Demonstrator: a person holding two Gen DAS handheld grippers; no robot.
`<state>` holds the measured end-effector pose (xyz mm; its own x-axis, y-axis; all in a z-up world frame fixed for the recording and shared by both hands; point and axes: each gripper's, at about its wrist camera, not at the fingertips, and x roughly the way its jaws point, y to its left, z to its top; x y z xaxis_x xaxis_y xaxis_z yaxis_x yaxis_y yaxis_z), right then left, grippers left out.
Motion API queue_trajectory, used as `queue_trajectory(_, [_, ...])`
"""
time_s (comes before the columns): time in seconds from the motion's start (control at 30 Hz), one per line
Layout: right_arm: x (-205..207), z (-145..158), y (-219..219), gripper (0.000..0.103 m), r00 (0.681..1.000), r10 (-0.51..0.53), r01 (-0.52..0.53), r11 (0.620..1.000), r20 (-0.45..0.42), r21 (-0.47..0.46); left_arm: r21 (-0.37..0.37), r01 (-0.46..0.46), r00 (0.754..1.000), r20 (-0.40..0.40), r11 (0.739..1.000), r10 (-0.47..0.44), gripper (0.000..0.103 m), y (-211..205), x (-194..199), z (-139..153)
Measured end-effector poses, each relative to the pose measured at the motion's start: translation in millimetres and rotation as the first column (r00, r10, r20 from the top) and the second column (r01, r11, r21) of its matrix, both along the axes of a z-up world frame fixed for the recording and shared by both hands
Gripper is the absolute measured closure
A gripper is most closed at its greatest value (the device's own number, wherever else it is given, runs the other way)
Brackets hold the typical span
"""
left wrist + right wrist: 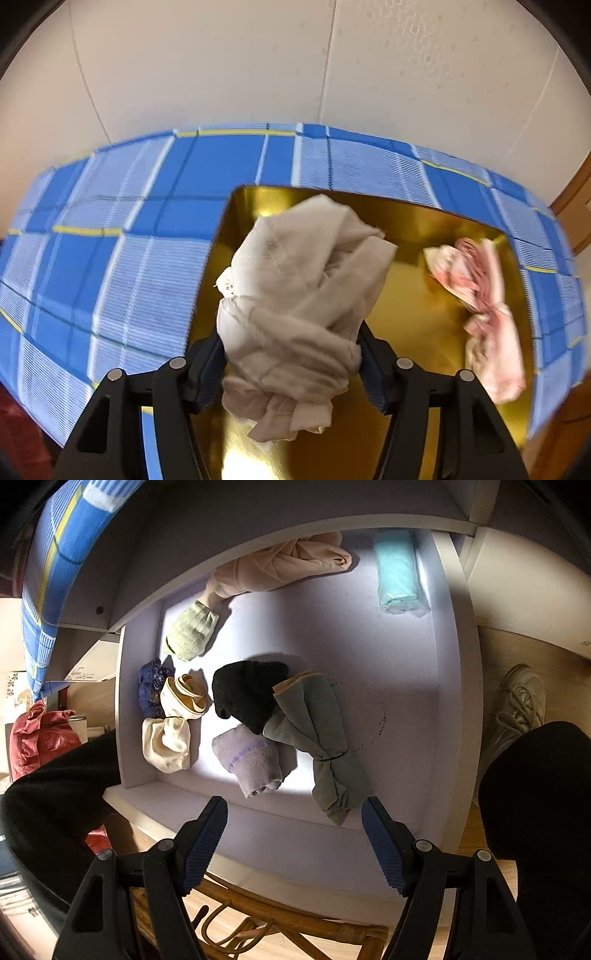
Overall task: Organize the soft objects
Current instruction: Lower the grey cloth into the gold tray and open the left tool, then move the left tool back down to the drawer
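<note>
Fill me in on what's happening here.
A person with a claw in each hand is sorting soft items. The left claw grips a bunched beige cloth above a gold tray, where a pink bundle lies. The right claw hangs open and empty over a white drawer of rolled socks and cloths.

A blue checked cloth point(110, 266) is covering the table, and a gold tray point(417, 306) is being carried on it, with a pink bundle point(480, 295) lying inside. In the right wrist view, a white drawer point(369, 635) is holding rolled socks: a green one point(192, 631), a black one point(247, 694), a lilac one point(251, 760), a teal roll point(399, 572).
</note>
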<state>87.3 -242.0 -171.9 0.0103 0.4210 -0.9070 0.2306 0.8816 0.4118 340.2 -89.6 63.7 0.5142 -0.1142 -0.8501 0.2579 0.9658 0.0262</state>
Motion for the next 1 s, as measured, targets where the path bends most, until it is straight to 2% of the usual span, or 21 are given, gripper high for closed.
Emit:
queue_trajectory(0.1, [-0.2,-0.8,-0.6,0.027,1.000,-0.002,0.002,1.000,-0.004,-0.002,0.012,-0.003,1.000,0.022,1.000,0.003,0.034,-3.7,5.3,0.2])
queue_trajectory(0.17, [-0.1,-1.5,-1.9,0.027,1.000,-0.010,0.010,1.000,-0.008,-0.003,0.015,-0.007,0.999,0.031,1.000,0.007,0.026,-3.7,5.0,1.0])
queue_trajectory(0.5, [-0.5,-5.2,-2.5,0.027,1.000,-0.010,0.009,0.999,-0.016,-0.037,0.020,0.053,0.987,0.152,0.998,-0.056,0.026,9.4,-30.8,27.7])
queue_trajectory(0.67, [-0.9,-6.1,-3.7,0.027,1.000,-0.010,0.009,0.998,-0.015,-0.060,-0.009,0.085,0.977,0.198,0.996,-0.082,0.026,27.4,-61.7,42.5])
queue_trajectory(0.87, [0.2,-6.0,-2.9,0.027,1.000,-0.005,0.004,0.996,-0.012,-0.087,-0.104,0.133,0.965,0.242,0.986,-0.104,0.026,59.3,-115.3,51.0])
queue_trajectory(1.0, [-0.2,-5.6,-0.5,0.027,1.000,0.008,-0.009,0.994,-0.008,-0.105,-0.184,0.157,0.961,0.257,0.970,-0.107,0.026,95.8,-157.5,40.8])
